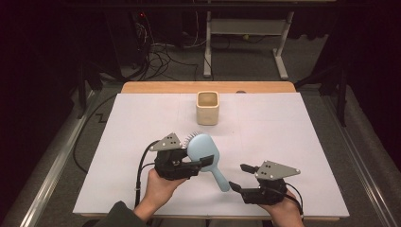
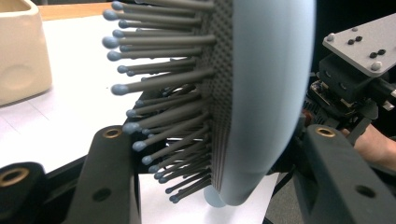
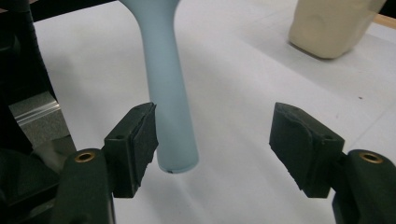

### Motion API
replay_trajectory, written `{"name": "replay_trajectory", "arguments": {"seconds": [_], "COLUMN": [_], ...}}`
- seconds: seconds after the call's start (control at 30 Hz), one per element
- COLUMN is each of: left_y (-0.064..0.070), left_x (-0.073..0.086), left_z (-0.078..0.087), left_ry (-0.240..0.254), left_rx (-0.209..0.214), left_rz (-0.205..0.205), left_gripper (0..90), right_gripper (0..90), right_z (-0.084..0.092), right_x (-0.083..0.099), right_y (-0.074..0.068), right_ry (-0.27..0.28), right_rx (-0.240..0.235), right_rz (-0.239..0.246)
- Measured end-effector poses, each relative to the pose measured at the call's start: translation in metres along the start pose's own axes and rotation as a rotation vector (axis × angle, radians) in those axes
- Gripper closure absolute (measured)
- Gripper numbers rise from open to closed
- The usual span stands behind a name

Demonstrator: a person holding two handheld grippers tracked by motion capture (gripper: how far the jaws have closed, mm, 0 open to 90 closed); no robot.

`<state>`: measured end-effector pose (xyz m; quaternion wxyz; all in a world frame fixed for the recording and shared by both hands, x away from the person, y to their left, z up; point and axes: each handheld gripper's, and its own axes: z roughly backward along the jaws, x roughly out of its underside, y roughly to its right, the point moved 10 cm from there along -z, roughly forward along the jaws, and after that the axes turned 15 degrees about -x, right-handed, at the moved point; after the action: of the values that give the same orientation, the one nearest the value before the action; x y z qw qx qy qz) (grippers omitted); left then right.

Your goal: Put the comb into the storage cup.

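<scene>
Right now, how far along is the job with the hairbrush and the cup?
Done: the blue hairbrush is off the table, its head clamped in the left gripper. In hand: the right gripper stands open around the brush handle, pads not pressing it. Left, probably: getting the brush into the cream cup, which stands apart at the back, nothing visible in it.

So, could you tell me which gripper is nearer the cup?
Left. The left gripper, shut on the hairbrush, sits just this side of the cup; the right gripper, open, lies farther back and right.
</scene>
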<state>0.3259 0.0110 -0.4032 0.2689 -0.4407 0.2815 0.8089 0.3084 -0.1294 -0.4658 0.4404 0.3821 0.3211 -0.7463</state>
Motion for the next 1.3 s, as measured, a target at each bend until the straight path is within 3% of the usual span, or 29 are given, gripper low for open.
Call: {"name": "replay_trajectory", "arguments": {"seconds": [0.37, 0.57, 0.8, 1.03, 1.3], "left_y": [-0.003, -0.006, -0.009, -0.013, -0.018], "left_x": [-0.005, -0.008, -0.011, -0.015, -0.018], "left_z": [0.004, 0.006, 0.007, 0.009, 0.011], "left_ry": [0.01, 0.018, 0.021, 0.024, 0.028], "left_rx": [-0.012, -0.021, -0.03, -0.042, -0.056], "left_rz": [-0.003, 0.002, 0.002, -0.001, 0.001], "left_gripper": [50.0, 49.9, 49.9, 49.9, 49.9], "right_gripper": [32.0, 31.4, 31.0, 30.3, 31.0], "right_z": [0.021, 0.034, 0.042, 0.05, 0.067], "right_x": [0.008, 0.014, 0.024, 0.036, 0.048], "right_y": [0.015, 0.028, 0.042, 0.052, 0.061], "right_ry": [0.056, 0.106, 0.127, 0.138, 0.178], "right_rx": [0.053, 0.1, 0.129, 0.156, 0.225], "right_rz": [-0.024, -0.059, -0.091, -0.105, -0.106]}}
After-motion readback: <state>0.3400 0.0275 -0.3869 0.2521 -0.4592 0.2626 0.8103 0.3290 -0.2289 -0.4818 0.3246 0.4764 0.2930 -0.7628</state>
